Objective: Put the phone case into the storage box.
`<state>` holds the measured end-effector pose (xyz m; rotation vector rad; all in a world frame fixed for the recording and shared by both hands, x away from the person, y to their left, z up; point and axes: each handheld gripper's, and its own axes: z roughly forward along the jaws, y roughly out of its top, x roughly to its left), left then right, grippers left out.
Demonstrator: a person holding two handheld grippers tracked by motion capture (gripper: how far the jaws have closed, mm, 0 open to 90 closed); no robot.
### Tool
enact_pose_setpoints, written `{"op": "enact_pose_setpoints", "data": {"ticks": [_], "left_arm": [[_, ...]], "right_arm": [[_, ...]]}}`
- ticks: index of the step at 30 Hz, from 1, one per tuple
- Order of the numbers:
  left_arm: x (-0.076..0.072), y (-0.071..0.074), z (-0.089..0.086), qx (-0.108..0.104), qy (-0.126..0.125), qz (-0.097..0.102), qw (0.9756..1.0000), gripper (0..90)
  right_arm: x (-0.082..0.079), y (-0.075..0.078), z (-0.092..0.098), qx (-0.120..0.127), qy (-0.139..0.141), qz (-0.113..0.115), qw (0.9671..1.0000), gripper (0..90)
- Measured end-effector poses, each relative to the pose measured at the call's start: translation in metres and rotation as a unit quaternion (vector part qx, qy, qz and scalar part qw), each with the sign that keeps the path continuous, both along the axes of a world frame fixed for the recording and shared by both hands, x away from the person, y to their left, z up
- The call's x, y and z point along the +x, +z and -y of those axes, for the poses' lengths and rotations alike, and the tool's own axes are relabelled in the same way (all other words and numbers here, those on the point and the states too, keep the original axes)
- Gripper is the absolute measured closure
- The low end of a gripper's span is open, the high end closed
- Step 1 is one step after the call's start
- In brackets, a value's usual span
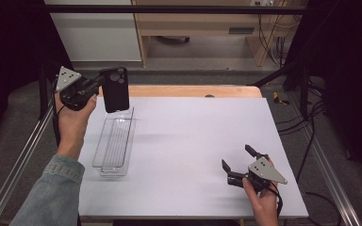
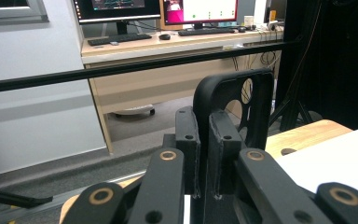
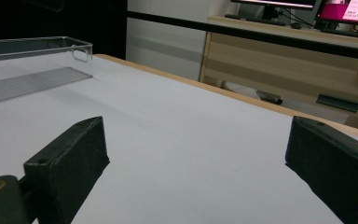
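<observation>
A black phone case hangs upright in the air above the far end of a clear plastic tray. My left gripper is shut on the case's edge, held up by a hand at the table's far left. In the left gripper view the case stands between the two pads, its camera cut-out facing away. My right gripper rests low over the white table near the front right, open, with nothing between its fingers.
The white table top has a wooden strip along its far edge. Metal rails run along both sides. A desk with monitors stands beyond the table. The tray lies long-ways at the left.
</observation>
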<state>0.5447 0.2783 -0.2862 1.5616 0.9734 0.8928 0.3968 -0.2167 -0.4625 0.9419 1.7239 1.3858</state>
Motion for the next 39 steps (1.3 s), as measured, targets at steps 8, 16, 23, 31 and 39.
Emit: {"op": "enact_pose_setpoints", "data": {"ticks": [8,16,23,31,39], "left_arm": [[0.003,-0.001,-0.004,-0.002,0.003,-0.003,1.0,83.5],[0.007,-0.006,-0.008,-0.011,0.004,-0.007,0.9999,83.5],[0.01,-0.009,-0.011,-0.005,0.008,-0.011,0.9999,83.5],[0.016,-0.015,-0.019,-0.007,0.018,-0.017,0.9997,83.5],[0.019,-0.018,-0.017,-0.006,0.015,-0.02,0.9997,83.5]], "right_arm": [[0.0,0.0,0.0,0.001,0.001,0.0,1.0,5.7],[0.0,0.0,0.0,0.002,0.003,0.003,1.0,5.7],[0.0,0.0,0.0,0.002,0.004,0.002,1.0,5.6],[0.0,0.0,0.0,0.002,0.004,0.002,1.0,5.6],[0.0,0.0,0.0,0.002,0.005,0.002,1.0,5.6]]}}
